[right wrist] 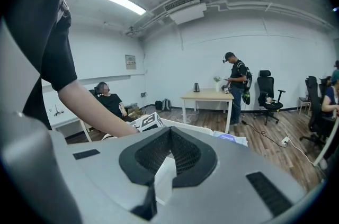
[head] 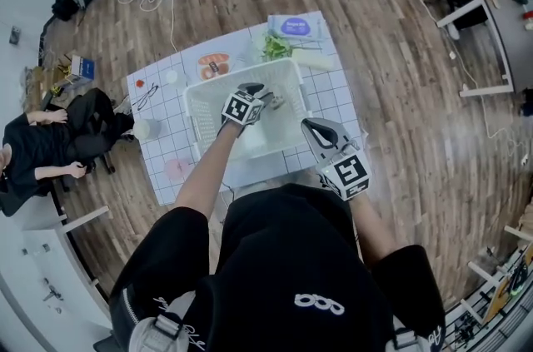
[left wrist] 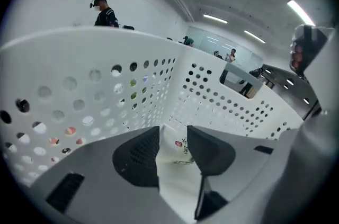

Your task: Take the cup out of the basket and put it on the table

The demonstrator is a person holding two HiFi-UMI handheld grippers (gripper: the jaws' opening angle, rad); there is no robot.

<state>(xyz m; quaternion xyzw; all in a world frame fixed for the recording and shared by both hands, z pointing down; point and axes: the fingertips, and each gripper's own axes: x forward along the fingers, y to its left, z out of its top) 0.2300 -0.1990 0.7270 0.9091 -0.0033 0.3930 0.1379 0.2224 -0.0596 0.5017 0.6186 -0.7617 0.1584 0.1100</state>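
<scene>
The white perforated basket (head: pixel 200 105) stands in the middle of the tiled table (head: pixel 162 151). My left gripper (head: pixel 271 98) reaches down inside it. In the left gripper view its jaws (left wrist: pixel 174 135) stand open, and a white cup (left wrist: pixel 177 157) with red and dark print lies on the basket floor in the gap between the pads, near a corner of the basket wall (left wrist: pixel 175 85). The pads do not press on it. My right gripper (head: pixel 313 126) hovers at the basket's right front rim, its jaws (right wrist: pixel 169 130) shut tip to tip with nothing gripped.
On the table left of the basket are a second white cup (head: pixel 146 128), a pink disc (head: pixel 176 169) and a food packet (head: pixel 214 65). Behind the basket lie greens (head: pixel 275 48) and a wipes pack (head: pixel 296 27). A person (head: pixel 50 146) sits at the left.
</scene>
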